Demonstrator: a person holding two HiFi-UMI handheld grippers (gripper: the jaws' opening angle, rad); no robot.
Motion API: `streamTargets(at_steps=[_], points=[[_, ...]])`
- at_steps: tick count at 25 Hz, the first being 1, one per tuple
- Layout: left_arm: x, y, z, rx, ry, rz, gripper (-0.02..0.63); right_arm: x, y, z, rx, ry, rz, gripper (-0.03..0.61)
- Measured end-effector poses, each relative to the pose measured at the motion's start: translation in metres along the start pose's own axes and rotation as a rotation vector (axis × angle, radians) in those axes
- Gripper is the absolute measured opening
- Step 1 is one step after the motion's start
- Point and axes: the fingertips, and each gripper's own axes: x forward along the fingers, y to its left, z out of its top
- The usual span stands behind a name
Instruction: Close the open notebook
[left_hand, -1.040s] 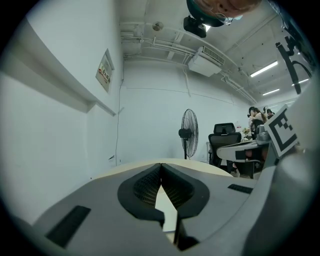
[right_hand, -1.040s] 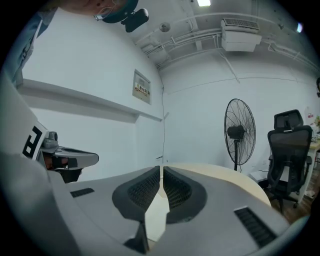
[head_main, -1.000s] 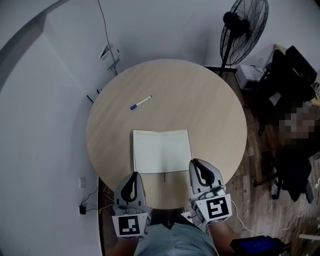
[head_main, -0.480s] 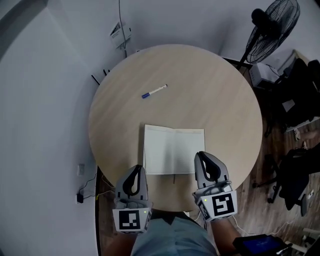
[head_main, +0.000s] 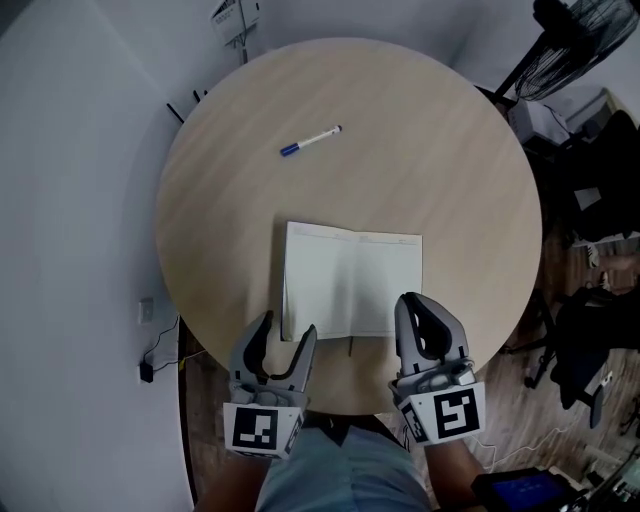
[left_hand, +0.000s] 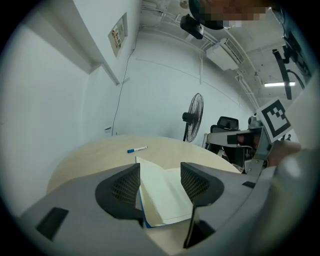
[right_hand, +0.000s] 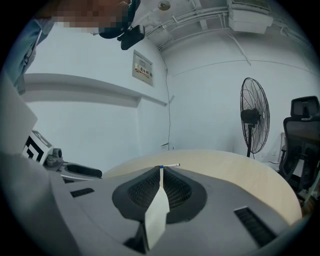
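The notebook (head_main: 352, 280) lies open, its near-left corner between the wide, just-opened fingers of the left gripper (head_main: 288, 326), probably to flip that side. The right gripper (head_main: 419, 303) keeps its fingers together.

Pale beige tabletop (head_main: 430, 130) with a faint wood grain. The notebook (head_main: 350, 280) has off-white pages and a blue cover edge. Upper centre, the pen (head_main: 311, 141) is white with a blue cap. Dark brown plank floor (head_main: 510, 390) at lower right.
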Motion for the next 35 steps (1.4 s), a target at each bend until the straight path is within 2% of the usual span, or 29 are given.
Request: streamTargets(at_steps=[8, 17, 23, 35], points=[[0.024, 0.002, -0.045, -0.068, 0.093, -0.066, 0.31, 0.017, -0.008, -0.032, 0.002, 0.061, -0.001, 0.049], [0.035, 0.01, -0.065, -0.095, 0.123, -0.037, 0.321, 0.019, -0.015, -0.046, -0.001, 0.093, -0.001, 0.049], [0.043, 0.006, -0.081, -0.097, 0.163, -0.058, 0.336, 0.02, -0.022, -0.053, 0.002, 0.105, -0.011, 0.049], [0.04, -0.016, -0.062, -0.082, 0.139, -0.117, 0.337, 0.013, -0.023, -0.037, 0.005, 0.07, -0.023, 0.049]])
